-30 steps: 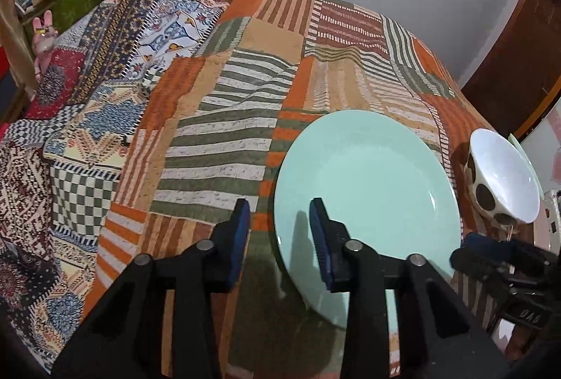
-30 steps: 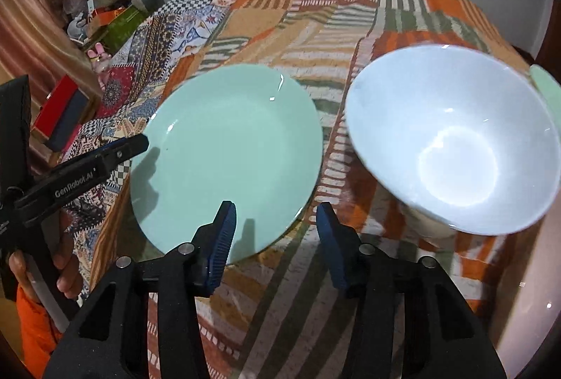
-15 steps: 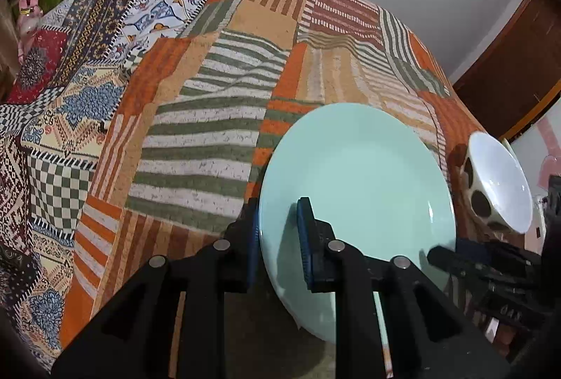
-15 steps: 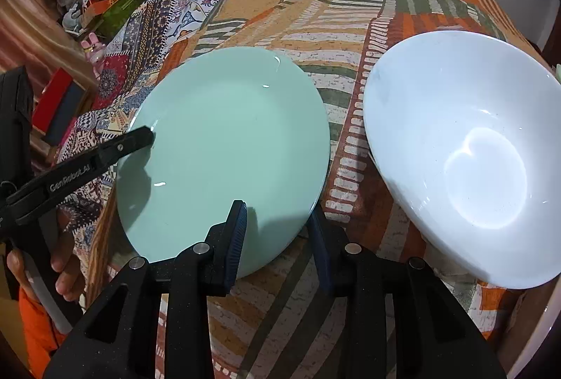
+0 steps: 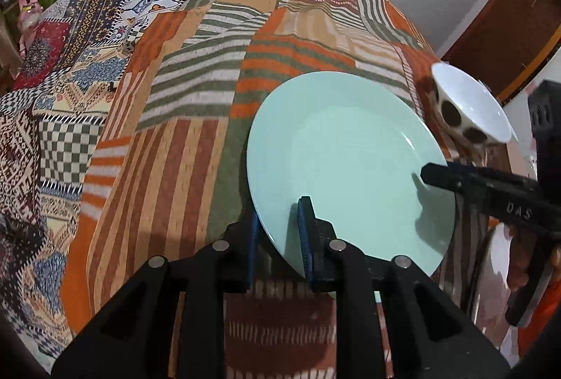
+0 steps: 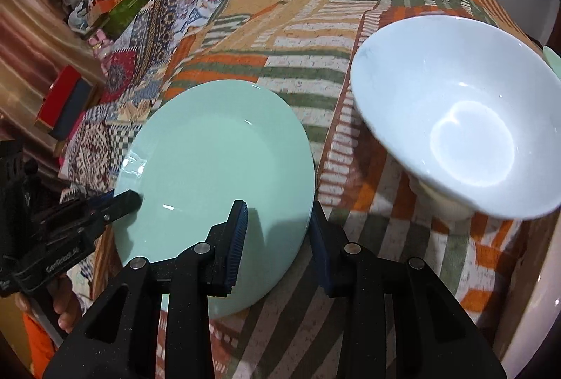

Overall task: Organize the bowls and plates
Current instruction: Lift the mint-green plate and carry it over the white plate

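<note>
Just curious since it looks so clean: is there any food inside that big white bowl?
No, the white bowl is bare inside, showing only a glossy white bottom with light reflecting off it.

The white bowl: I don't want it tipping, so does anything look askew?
Yes. The white bowl leans, its rim dipping toward the mint plate, on the soft patchwork blanket. Nothing spilled or broken.

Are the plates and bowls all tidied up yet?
Not yet. Nothing looks stacked so far. Right now the left gripper and the right gripper both pinch the rim of the green plate. The white bowl sits apart on the striped cloth, untouched, beside another green rim at the picture's edge.
</note>
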Available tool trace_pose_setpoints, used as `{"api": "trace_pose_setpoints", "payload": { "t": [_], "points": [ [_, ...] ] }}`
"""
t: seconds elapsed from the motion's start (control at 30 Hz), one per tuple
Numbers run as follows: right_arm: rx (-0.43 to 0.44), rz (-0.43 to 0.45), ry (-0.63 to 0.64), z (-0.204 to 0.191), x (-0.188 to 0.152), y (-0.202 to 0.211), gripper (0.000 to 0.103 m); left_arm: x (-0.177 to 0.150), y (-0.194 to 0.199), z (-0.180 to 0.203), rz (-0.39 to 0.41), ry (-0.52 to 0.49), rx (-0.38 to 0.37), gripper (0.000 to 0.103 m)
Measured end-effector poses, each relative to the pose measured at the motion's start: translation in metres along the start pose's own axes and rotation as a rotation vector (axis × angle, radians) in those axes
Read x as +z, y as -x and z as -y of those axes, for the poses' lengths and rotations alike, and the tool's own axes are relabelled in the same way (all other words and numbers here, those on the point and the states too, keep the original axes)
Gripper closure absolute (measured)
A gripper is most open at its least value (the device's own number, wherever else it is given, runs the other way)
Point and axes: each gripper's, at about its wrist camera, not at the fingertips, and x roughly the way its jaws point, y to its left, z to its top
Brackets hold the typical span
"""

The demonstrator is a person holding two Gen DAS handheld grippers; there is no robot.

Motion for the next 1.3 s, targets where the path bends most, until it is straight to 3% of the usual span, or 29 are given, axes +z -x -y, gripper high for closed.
{"api": "trace_pose_setpoints", "payload": {
  "t": [0.37,1.3],
  "points": [
    [0.004,0.025,0.031,-0.006,-0.017,0.022,0.071,-0.024,0.041,0.024,0.039,-0.004,-0.002,0.081],
    [0.076,0.260,0.001,0.016,-0.086,0.139,0.071,-0.067,0.143,0.122,0.201,-0.130,0.009,0.081]
  ]
}}
